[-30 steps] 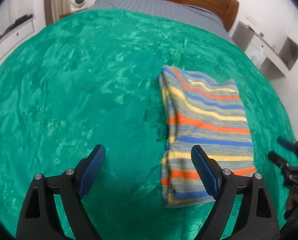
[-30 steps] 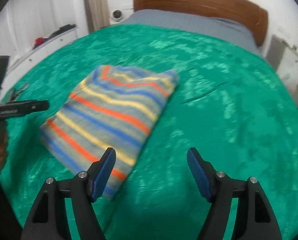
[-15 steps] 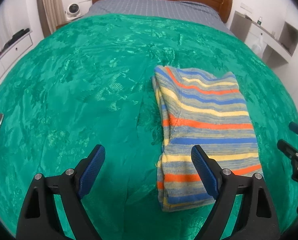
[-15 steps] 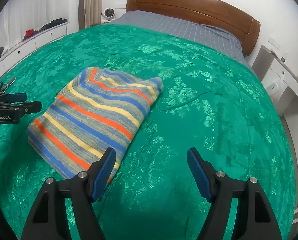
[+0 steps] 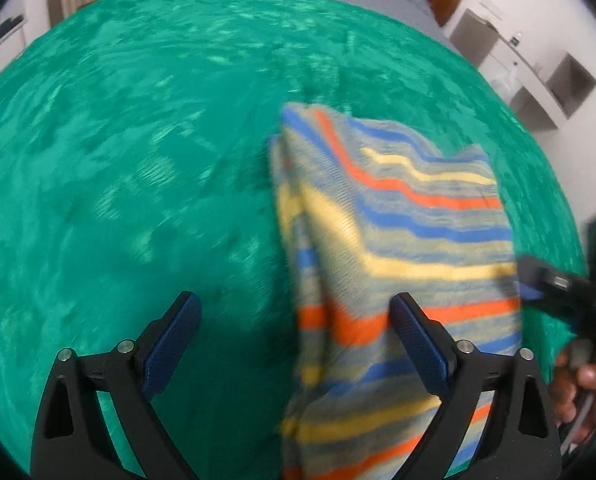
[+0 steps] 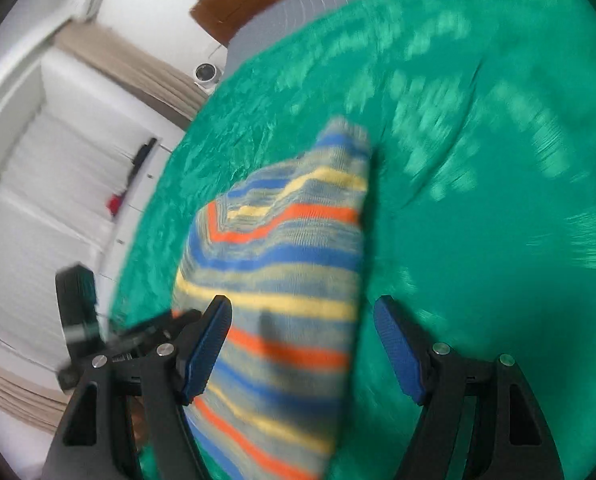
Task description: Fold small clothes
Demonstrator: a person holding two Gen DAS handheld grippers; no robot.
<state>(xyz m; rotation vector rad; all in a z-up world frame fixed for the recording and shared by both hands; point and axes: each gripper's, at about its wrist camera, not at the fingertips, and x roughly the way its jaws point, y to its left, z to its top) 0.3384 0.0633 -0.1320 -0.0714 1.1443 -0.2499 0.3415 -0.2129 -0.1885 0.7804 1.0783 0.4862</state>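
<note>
The striped garment (image 5: 398,248) is a soft, matt knit with a fine ribbed texture. Under it the green bedspread (image 5: 117,168) is a glossy cloth with a woven, sheeny pattern. The headboard (image 6: 237,4) looks like smooth, polished brown wood. The left gripper (image 5: 293,344) is matt black plastic with textured blue pads (image 5: 418,352) and shiny metal screws.

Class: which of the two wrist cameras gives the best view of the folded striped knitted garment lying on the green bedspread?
The left wrist view: the folded striped knitted garment shows its far edge and both sides, only mildly blurred. The right wrist view shows the same garment tilted, more smeared, its near end cut off.
</note>
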